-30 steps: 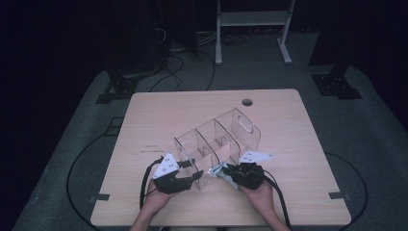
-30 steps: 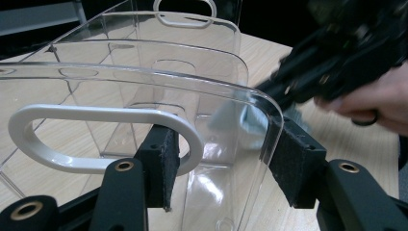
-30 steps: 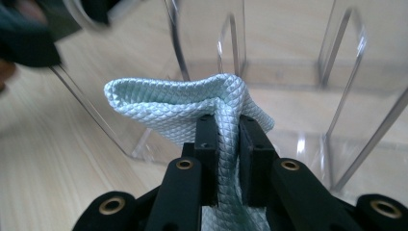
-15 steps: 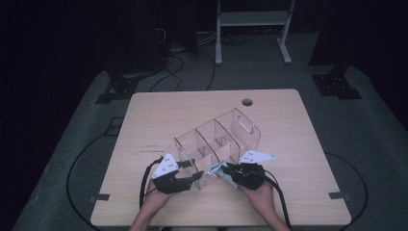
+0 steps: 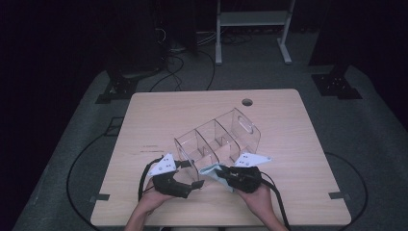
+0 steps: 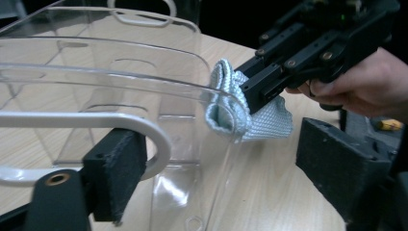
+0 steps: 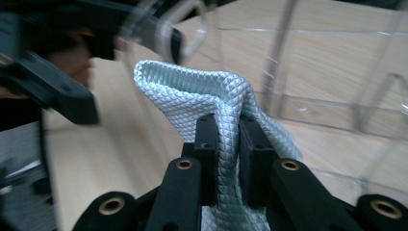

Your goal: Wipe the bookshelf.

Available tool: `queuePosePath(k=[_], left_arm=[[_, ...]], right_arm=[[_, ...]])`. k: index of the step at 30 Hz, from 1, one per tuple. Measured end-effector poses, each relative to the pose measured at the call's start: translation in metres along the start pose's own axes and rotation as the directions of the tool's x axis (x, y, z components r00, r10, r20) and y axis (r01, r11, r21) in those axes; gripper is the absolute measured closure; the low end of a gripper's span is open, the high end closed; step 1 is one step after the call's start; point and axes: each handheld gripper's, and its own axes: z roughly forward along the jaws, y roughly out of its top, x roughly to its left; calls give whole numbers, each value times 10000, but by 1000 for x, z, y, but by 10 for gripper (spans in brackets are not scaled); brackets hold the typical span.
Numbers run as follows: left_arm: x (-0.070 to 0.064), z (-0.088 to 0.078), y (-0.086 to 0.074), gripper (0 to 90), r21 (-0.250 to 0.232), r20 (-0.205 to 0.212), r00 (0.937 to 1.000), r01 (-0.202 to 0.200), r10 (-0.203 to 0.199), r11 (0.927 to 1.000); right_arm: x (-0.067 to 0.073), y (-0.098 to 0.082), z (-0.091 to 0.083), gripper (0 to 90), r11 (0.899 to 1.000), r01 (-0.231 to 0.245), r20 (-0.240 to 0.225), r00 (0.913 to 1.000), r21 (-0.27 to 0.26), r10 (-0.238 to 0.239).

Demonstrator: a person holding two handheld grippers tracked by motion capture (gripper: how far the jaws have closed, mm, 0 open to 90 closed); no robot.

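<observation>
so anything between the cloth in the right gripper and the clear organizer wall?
Nothing visible. The cloth, pinched in the right gripper, sits right against the clear organizer end wall; whether they touch is unclear.

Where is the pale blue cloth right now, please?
The cloth is pinched in the right gripper, pressed against the clear organizer's near end wall at the table's front edge.

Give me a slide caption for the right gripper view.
Right gripper pinches a pale blue cloth beside the clear plastic organizer.

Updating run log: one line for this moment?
left gripper: open, astride organizer end wall | right gripper: shut on cloth, against organizer
</observation>
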Motion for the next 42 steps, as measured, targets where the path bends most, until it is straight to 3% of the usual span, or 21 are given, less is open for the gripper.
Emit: queuePosePath(k=[3, 10, 13, 18, 26, 31, 38, 42], left_arm=[[-1, 1, 0, 121, 67, 80, 9999, -83, 82, 9999], [0, 1, 0, 104, 99, 156, 9998, -78, 77, 9999], [0, 1, 0, 97, 108, 177, 9998, -134, 132, 9999], [-1, 1, 1, 94, 104, 217, 9997, -140, 138, 9998], [-1, 1, 1, 91, 125, 235, 9996, -161, 158, 9998], [-1, 2, 1, 88, 155, 209, 9997, -164, 161, 9997], [-1, 3, 1, 88, 160, 189, 9997, -131, 128, 9998], [-1, 2, 1, 88, 129, 155, 9998, -138, 136, 9998]], right_arm=[[5, 11, -1, 795, 9999, 28, -474, 9989, -119, -33], [11, 27, -15, 796, 9978, 313, -728, 9967, -586, -355], [15, 30, -10, 795, 9981, 480, -851, 9951, -388, -512], [16, 25, 8, 795, 9996, 276, -1243, 9919, 46, -268], [16, 13, 20, 795, 9994, 68, -1960, 9806, 352, 2], [21, 4, 28, 795, 9981, 192, -2042, 9789, 585, -68], [20, -13, 42, 795, 9937, 16, -1992, 9797, 1122, 210], [22, -6, 34, 795, 9978, -3, -1980, 9801, 663, 134]])
